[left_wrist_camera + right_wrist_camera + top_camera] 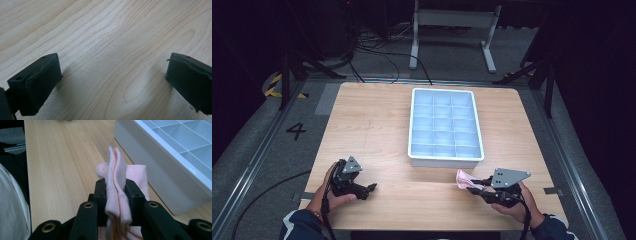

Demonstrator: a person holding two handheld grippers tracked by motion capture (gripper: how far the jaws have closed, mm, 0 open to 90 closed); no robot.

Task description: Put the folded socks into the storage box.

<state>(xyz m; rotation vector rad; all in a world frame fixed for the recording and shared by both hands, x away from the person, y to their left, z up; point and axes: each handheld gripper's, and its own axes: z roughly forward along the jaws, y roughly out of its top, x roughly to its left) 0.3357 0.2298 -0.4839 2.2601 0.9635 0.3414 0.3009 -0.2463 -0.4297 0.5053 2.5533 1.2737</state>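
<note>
right tongs (pixel 115 195) clamp pink cloth (pixel 117 173), lower end cut off | left tongs (pixel 113 80) wide, nothing between

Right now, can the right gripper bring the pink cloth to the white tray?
Probably yes. The right gripper is shut on the pink cloth, and bare table lies between it and the white tray.

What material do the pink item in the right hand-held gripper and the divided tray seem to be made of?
Pink cloth: soft knitted fabric, matte and fuzzy, folding between the jaws; probably a sock. Divided tray: likely plastic, smooth with a slight sheen, thin moulded partitions.
</note>
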